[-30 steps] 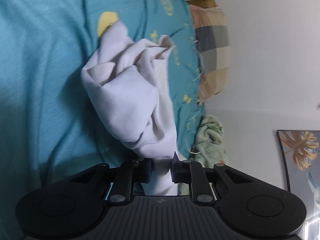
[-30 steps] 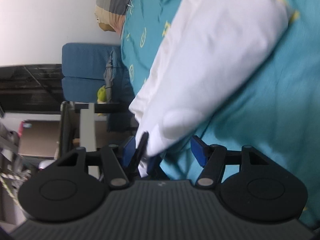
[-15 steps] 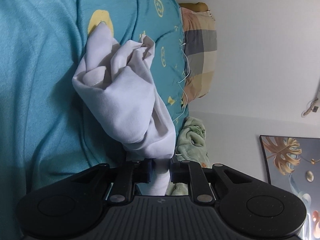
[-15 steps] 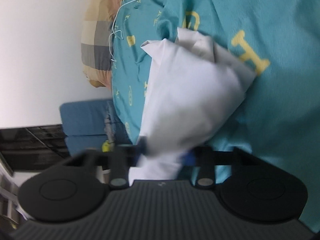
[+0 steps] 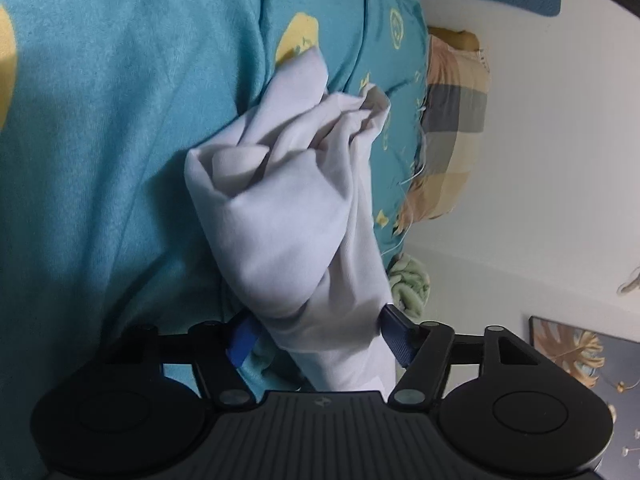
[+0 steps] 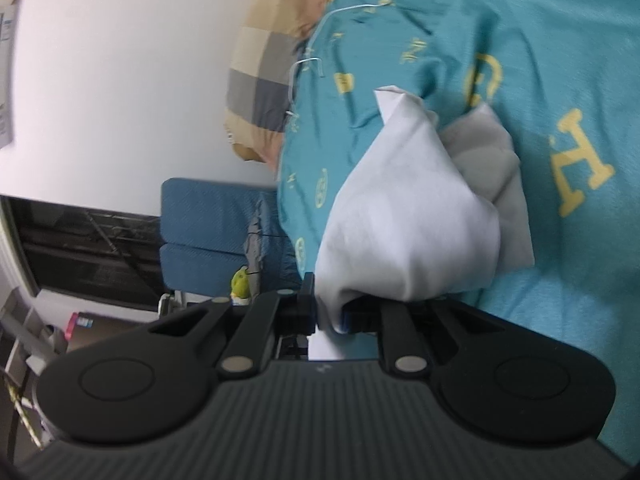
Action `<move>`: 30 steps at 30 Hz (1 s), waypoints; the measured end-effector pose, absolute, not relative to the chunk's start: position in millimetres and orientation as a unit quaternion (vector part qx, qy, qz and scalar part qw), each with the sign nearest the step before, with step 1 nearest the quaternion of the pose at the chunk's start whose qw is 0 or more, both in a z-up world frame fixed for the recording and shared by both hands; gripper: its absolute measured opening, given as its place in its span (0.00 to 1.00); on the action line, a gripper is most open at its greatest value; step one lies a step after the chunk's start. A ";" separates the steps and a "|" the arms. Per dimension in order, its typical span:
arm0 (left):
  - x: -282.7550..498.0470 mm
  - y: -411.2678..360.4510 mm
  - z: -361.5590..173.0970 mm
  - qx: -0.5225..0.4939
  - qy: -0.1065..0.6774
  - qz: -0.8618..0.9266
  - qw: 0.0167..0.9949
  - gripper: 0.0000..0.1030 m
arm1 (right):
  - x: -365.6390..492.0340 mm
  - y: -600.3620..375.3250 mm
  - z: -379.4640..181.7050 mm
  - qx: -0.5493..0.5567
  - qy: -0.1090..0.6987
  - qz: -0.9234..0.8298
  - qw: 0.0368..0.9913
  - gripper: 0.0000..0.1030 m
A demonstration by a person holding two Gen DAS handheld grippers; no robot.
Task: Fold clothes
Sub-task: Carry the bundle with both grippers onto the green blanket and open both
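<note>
A white garment (image 5: 288,216) hangs bunched over a teal bedspread (image 5: 100,152) with yellow letters. In the left wrist view my left gripper (image 5: 318,334) stands open, its blue pads apart on either side of the cloth, which drapes between them. In the right wrist view my right gripper (image 6: 328,312) is shut on an edge of the white garment (image 6: 404,220), which rises in a crumpled cone above the teal bedspread (image 6: 560,60).
A checked pillow (image 5: 452,128) lies at the bed's head by a white wall. A green cloth (image 5: 408,280) sits near it. A blue chair (image 6: 208,236) and dark shelving (image 6: 80,252) stand beside the bed. A framed picture (image 5: 576,352) leans at right.
My left gripper has opened around the garment. My right gripper, open a second ago, has shut on the garment's edge.
</note>
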State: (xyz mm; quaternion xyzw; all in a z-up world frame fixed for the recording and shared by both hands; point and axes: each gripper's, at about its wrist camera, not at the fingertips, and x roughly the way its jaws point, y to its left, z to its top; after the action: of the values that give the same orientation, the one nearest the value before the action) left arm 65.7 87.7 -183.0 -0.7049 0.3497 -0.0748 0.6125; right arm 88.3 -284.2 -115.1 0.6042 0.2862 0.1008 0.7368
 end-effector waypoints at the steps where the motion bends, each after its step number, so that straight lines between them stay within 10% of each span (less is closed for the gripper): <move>1: 64.5 88.2 -180.9 -0.706 0.342 -0.077 0.615 0.47 | 88.6 -284.1 -112.7 0.600 0.285 0.103 0.740 0.14; 6: 57.2 83.5 -164.7 -0.713 0.302 -0.113 0.623 0.24 | 83.7 -286.6 -101.1 0.584 0.275 0.103 0.757 0.14; 20: 45.5 4.4 -37.6 -0.665 0.331 -0.171 0.647 0.22 | 28.4 -389.3 -12.2 0.598 0.247 0.086 0.757 0.15; 30: 117.9 -204.1 74.3 -0.608 0.358 -0.293 0.645 0.22 | 20.3 -545.0 103.5 0.561 0.166 0.041 0.810 0.15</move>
State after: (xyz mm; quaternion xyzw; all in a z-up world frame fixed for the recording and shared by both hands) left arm 117.9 -204.1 74.3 -0.6080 0.3582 -0.2931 0.6451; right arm 20.3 -545.0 103.5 0.5611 0.1661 0.0406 0.8099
